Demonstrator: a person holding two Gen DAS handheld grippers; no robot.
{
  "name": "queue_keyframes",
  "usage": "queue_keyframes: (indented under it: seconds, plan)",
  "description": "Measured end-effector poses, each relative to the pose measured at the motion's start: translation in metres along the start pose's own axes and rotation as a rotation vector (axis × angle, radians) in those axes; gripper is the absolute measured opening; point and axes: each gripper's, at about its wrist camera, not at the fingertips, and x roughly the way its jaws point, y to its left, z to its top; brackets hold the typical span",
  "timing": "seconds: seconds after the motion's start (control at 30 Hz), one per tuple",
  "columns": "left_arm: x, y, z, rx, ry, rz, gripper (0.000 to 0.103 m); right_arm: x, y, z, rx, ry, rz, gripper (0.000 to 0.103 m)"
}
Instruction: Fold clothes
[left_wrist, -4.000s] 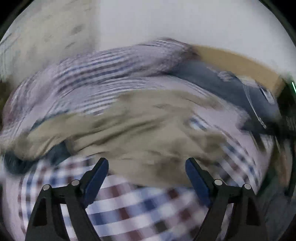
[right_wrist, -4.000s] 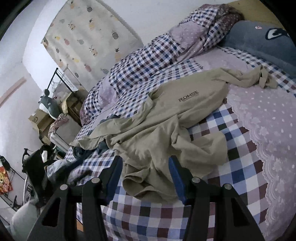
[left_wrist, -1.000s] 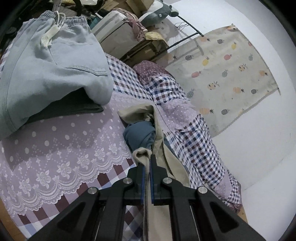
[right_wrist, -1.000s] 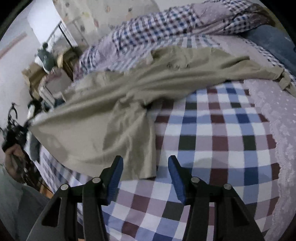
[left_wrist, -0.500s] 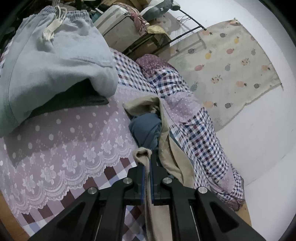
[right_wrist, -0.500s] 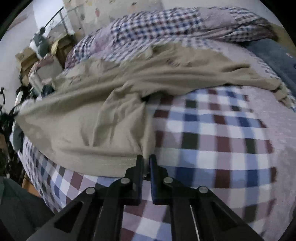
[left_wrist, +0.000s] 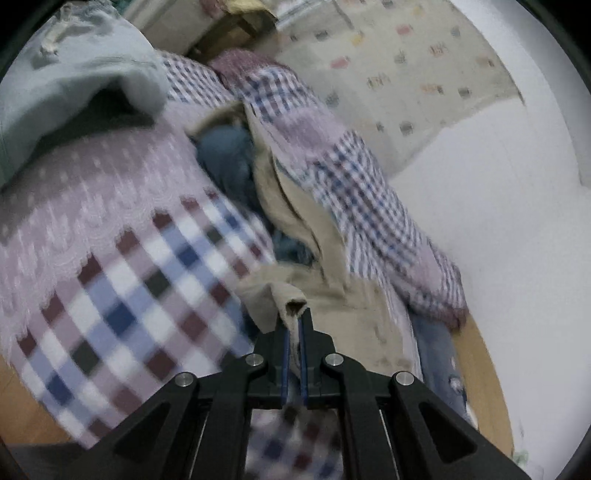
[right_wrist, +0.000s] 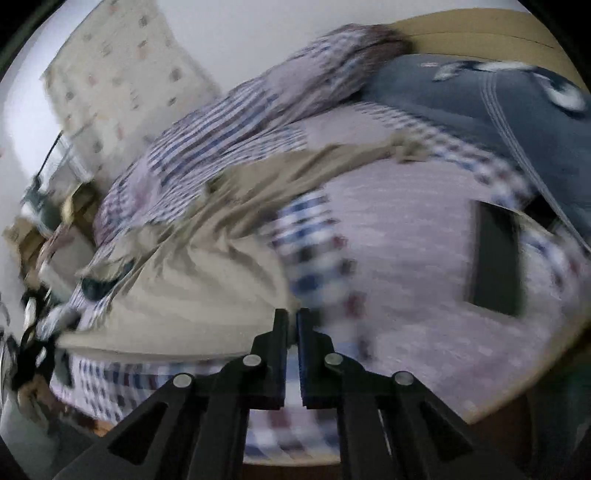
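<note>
Khaki garment (left_wrist: 332, 295) is being gripped at two edges, a bunched corner pinched in the closed left claw (left_wrist: 292, 332) and its hem seemingly caught in the closed right claw (right_wrist: 291, 332), the cloth lying rumpled ahead across the bed (right_wrist: 406, 229). Folded jeans (left_wrist: 74, 74) are sitting far left; this piece is being left unfolded.

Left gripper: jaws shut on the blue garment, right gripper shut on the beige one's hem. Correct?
Not quite. The left wrist view shows the left gripper shut on a fold of the beige garment, not the blue garment, which lies untouched further up the bed. The right gripper shut on the beige hem holds.
</note>
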Motion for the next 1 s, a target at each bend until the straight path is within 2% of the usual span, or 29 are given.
queue_keyframes:
  seconds: [0.07, 0.17, 0.43, 0.57, 0.77, 1.0]
  plan:
    - [0.001, -0.002, -0.015, 0.001, 0.057, 0.024, 0.003, -0.014, -0.019, -0.008, 0.048, 0.011, -0.020, 0.003]
    - [-0.005, -0.001, -0.034, -0.026, 0.090, 0.075, 0.003, -0.023, -0.027, -0.019, 0.049, 0.034, -0.055, 0.003]
    - [-0.023, -0.005, -0.050, 0.017, 0.069, 0.229, 0.003, -0.031, -0.035, -0.049, 0.063, 0.100, -0.114, 0.002]
    - [-0.032, -0.007, -0.058, 0.038, 0.059, 0.305, 0.003, -0.012, -0.034, -0.057, 0.034, 0.194, -0.167, 0.002]
    - [-0.028, -0.002, -0.060, 0.046, 0.089, 0.359, 0.004, 0.020, -0.031, -0.068, -0.018, 0.355, -0.193, 0.003]
    - [-0.023, 0.003, -0.063, 0.055, 0.124, 0.423, 0.007, 0.018, -0.044, -0.065, 0.031, 0.362, -0.297, 0.007]
